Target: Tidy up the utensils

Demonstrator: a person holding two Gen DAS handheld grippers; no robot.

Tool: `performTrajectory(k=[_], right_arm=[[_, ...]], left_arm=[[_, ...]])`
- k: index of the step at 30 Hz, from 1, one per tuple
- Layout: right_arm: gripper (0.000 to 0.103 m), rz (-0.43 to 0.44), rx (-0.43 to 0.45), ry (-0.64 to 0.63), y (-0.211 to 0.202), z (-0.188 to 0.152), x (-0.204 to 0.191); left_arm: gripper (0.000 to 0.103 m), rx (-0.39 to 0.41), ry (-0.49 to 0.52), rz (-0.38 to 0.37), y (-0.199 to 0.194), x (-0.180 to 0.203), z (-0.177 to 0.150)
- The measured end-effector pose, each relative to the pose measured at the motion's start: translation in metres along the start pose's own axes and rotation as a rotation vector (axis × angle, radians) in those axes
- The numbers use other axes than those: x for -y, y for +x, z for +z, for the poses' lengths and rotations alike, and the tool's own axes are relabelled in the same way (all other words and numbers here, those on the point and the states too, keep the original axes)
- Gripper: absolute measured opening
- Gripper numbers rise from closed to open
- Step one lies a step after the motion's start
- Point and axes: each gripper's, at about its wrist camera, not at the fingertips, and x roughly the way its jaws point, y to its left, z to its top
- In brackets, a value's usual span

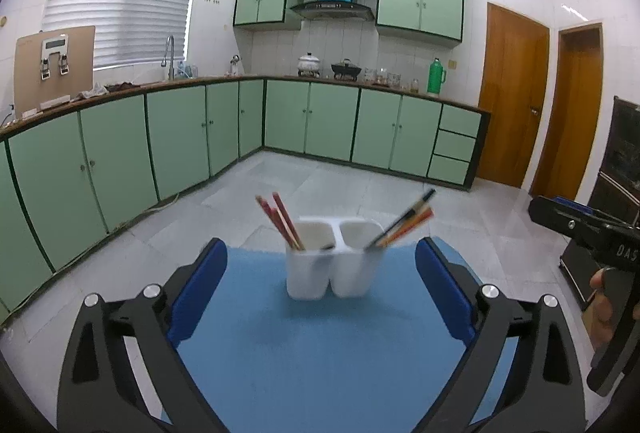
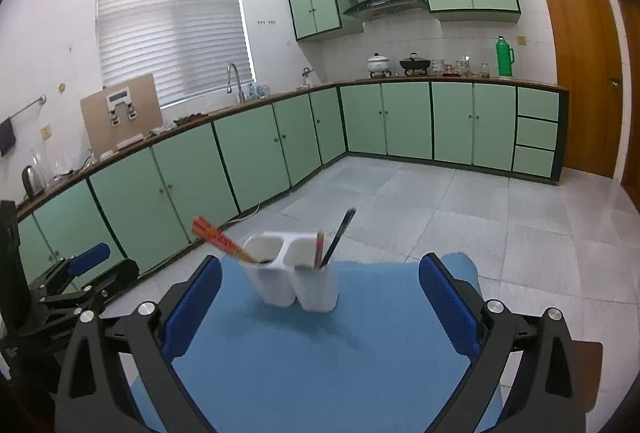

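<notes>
On blue mat [image 1: 304,345], far edge: white 2-compartment holder [image 1: 334,259], upright. Red chopsticks [image 1: 282,219] in its left cup, leaning left; dark/orange chopsticks [image 1: 410,221] in right cup, leaning right. Left gripper [image 1: 320,285] wide open, empty, short of holder. Right gripper [image 2: 320,297] likewise open, empty, apart from holder.

Blue mat [image 1: 320,333] covering the surface, white two-cup holder [image 1: 334,265] standing on it

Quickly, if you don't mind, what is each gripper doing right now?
Left gripper: open, holding nothing, facing the white holder.
Right gripper: open, holding nothing.
</notes>
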Motion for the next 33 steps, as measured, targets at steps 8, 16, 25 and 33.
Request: performTrajectory(k=[8,16,25,33], right_arm=[[0.097,-0.008,-0.040,-0.019,-0.025,-0.030,-0.016],[0.097,-0.010,-0.066,-0.013,-0.047,-0.056,-0.025],[0.097,-0.007,-0.051,-0.029,-0.068,-0.059,-0.034],[0.097,0.007,-0.012,-0.058,-0.088,-0.051,-0.044]], left_arm=[[0.095,-0.047,0.022,-0.007,-0.030,0.012,-0.028],[0.095,-0.056,0.017,-0.015,-0.058,0.019,-0.043],[0.095,-0.020,0.020,-0.021,-0.086,0.028,-0.040],[0.095,0.023,0.032,-0.027,-0.105,0.033,-0.037]])
